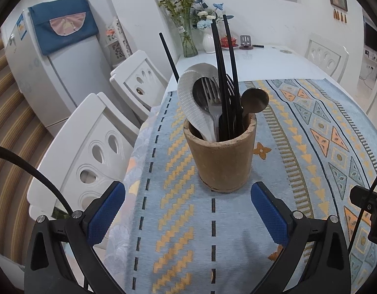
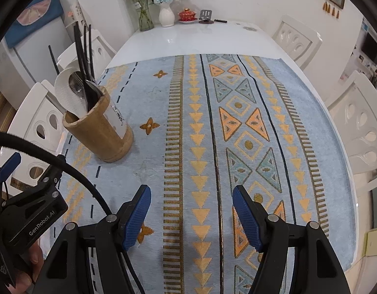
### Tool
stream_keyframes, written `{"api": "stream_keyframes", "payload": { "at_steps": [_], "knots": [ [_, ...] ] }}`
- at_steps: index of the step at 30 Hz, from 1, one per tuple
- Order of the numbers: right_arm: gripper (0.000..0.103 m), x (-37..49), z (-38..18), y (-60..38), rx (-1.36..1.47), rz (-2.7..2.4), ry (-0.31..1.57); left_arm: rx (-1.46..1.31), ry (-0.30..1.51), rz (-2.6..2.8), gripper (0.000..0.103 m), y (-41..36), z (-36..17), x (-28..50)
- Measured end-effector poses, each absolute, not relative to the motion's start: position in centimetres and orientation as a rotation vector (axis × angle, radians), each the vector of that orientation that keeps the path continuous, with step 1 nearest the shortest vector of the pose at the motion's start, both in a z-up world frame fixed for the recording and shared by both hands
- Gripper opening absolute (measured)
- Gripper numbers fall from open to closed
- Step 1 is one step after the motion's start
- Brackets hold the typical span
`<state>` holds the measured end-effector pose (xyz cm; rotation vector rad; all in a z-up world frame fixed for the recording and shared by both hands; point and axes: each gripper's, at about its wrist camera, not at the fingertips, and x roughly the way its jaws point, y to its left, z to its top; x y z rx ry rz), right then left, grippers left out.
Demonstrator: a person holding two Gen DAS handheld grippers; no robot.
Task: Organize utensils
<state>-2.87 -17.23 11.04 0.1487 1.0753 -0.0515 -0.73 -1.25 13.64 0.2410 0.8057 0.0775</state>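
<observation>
Seemingly finished, both the left gripper (image 1: 188, 213) and right gripper (image 2: 191, 216) hover apart, empty, since the utensils (image 1: 220, 90) already stand in the cup (image 1: 221, 154).

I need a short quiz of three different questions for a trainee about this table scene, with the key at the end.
1. True or false: the white rice paddle lies flat on the patterned tablecloth.
2. Multiple choice: the bamboo utensil holder is A) lying on its side, B) standing upright, C) held in the tongs.
3. Fill in: both the left tongs and the right tongs are ____ and hold nothing.

Key: 1 false, it stands in the holder beside the black chopsticks. 2 B. 3 open.
</observation>
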Motion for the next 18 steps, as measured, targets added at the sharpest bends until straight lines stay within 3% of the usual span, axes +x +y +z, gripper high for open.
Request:
{"api": "stream_keyframes", "payload": {
  "at_steps": [18],
  "knots": [
    [0.067,-2.1,9.6,-17.0,0.164,-0.054,1.14,0.261,0.819,0.074,0.102,-1.3,13.0,0.1]
  ]
}}
